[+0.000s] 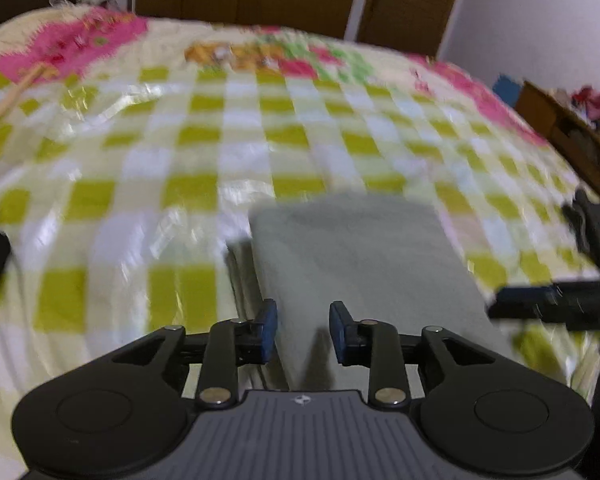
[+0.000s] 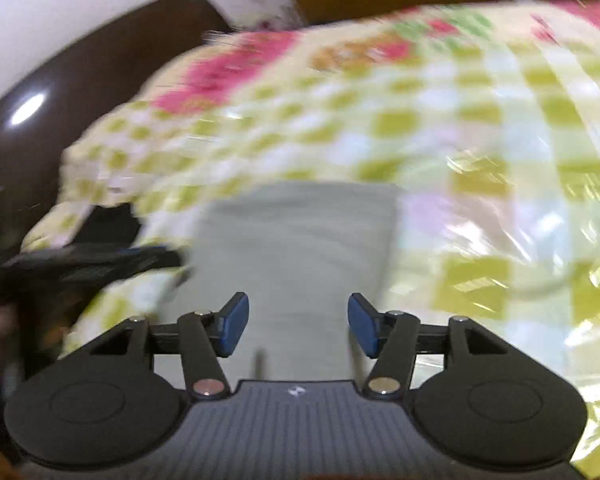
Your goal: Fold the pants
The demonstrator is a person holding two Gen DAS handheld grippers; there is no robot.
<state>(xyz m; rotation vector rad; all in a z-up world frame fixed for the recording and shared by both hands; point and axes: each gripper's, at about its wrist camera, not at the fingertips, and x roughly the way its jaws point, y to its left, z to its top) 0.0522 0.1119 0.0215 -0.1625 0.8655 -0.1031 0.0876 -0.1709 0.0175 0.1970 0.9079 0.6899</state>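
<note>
Left tool (image 1: 303, 330) and right tool (image 2: 298, 326), both spread and empty, are held over folded pants (image 1: 356, 256); final tidying is judged next.

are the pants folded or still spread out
Folded: the grey pants lie as a compact rectangle with straight edges on the checked cover.
</note>
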